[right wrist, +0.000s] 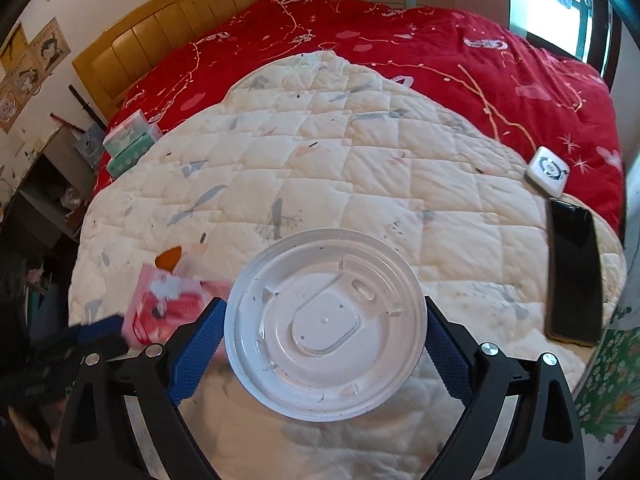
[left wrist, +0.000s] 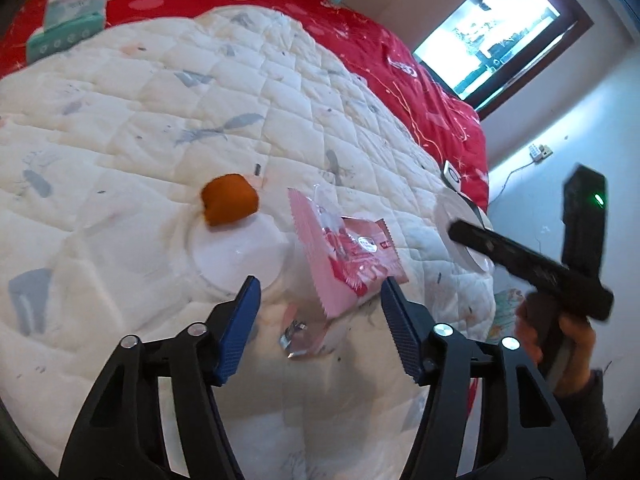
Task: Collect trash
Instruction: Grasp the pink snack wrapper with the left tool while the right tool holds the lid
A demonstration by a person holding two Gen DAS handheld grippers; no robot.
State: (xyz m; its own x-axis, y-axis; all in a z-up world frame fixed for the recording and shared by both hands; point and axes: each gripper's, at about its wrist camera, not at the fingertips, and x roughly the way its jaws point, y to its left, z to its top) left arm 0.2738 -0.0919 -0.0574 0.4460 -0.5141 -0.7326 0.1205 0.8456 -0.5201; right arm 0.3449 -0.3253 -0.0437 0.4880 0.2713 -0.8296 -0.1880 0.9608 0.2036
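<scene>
Blue pads (right wrist: 200, 344) of the right gripper (right wrist: 324, 354) clamped a white lid (right wrist: 324, 324); the left gripper (left wrist: 320, 320) gaped wide over a pink wrapper (left wrist: 344, 256) on the quilt (left wrist: 160, 100).

left claw (left wrist: 320, 312) agape, right claw (right wrist: 324, 344) clamped

Daylight floods in from the window (left wrist: 486, 34), which is blown out to near white in both views. The white quilt (right wrist: 320, 168) is bright and evenly lit, with soft shadows beneath the gripper fingers. Fisheye curvature bends the bed's edges, the corners vignette black, and the right gripper (left wrist: 528, 268) is motion-blurred.
</scene>
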